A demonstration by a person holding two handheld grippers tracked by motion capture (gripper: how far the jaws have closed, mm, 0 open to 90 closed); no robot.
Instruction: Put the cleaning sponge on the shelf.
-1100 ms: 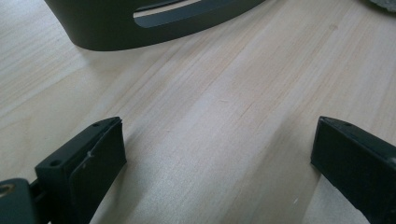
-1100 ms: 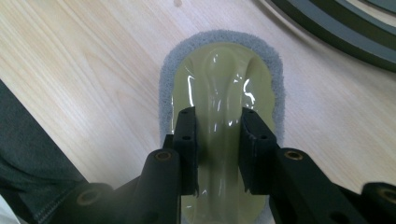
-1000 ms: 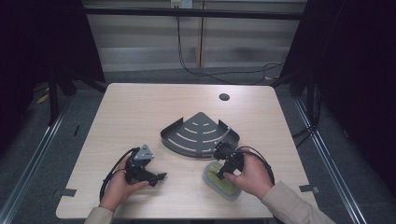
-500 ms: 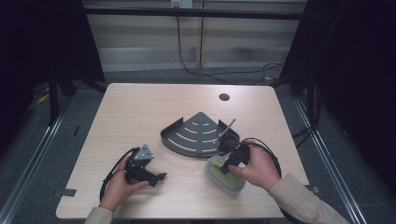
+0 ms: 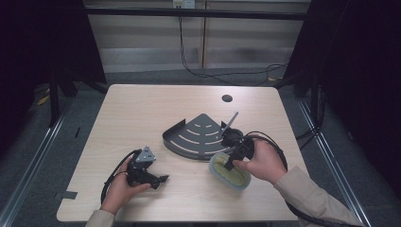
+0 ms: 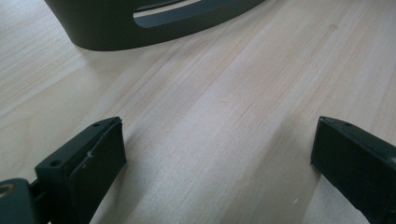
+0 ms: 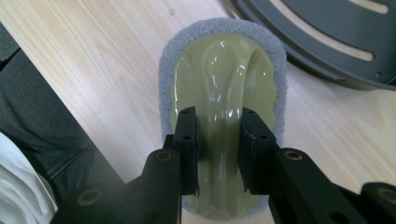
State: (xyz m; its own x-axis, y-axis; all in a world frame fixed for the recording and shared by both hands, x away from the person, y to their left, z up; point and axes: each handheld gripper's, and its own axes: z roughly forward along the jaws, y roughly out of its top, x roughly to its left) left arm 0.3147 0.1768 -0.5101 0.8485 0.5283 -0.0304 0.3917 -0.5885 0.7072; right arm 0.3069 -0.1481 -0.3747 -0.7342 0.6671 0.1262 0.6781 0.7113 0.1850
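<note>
Right jaws clamped on the raised olive handle ridge of the scrubbing sponge (image 7: 222,98), one pad on each flank of the ridge, grey foam rim showing all round it. Right gripper (image 5: 235,156) angled down at the near right of the desk (image 5: 142,113), sponge (image 5: 230,170) directly beneath, long axis running from near right toward far left, in line with the jaws. Just beyond, to the far left of the sponge, the dark slotted corner shelf (image 5: 196,137), curved lip facing the near side; sponge edge close beside that lip, contact not clear. Likely next: carrying the sponge up and over the lip onto the slotted face, a short path for the right hand. Left gripper (image 5: 153,177) low at the near left, jaws wide apart on nothing, bare desk between, shelf wall (image 6: 154,23) ahead.
</note>
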